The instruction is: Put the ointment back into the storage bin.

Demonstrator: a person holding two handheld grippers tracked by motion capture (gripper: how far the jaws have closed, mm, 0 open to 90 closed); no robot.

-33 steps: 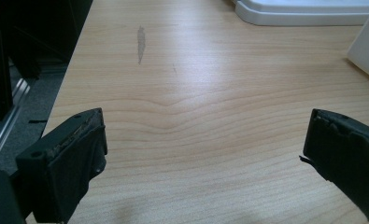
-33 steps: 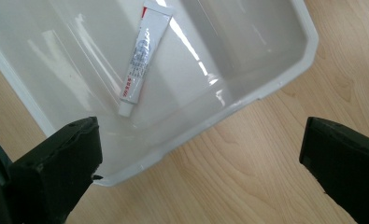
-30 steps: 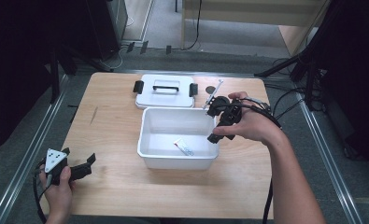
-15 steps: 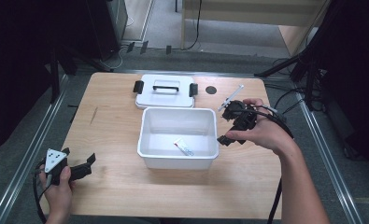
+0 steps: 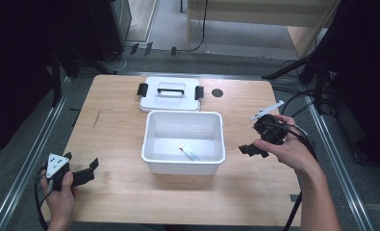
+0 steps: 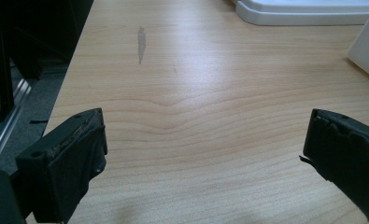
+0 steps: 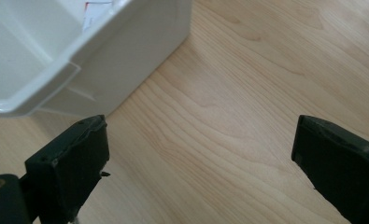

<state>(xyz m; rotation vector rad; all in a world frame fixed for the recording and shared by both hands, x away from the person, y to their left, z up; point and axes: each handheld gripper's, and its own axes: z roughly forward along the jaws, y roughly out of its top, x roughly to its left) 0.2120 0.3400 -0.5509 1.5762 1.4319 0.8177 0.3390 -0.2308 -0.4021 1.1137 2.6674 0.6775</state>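
As it lies in bin (image 5: 151,139), small white tube (image 5: 189,152)

Your tabletop (image 5: 115,144) is pale wood, grain plain, with a smooth satin sheen; the white bin (image 5: 183,163) and its lid (image 5: 170,98) read as smooth, glossy plastic; your right claw (image 7: 198,177) carries matt black pads, worn rough at the edges.
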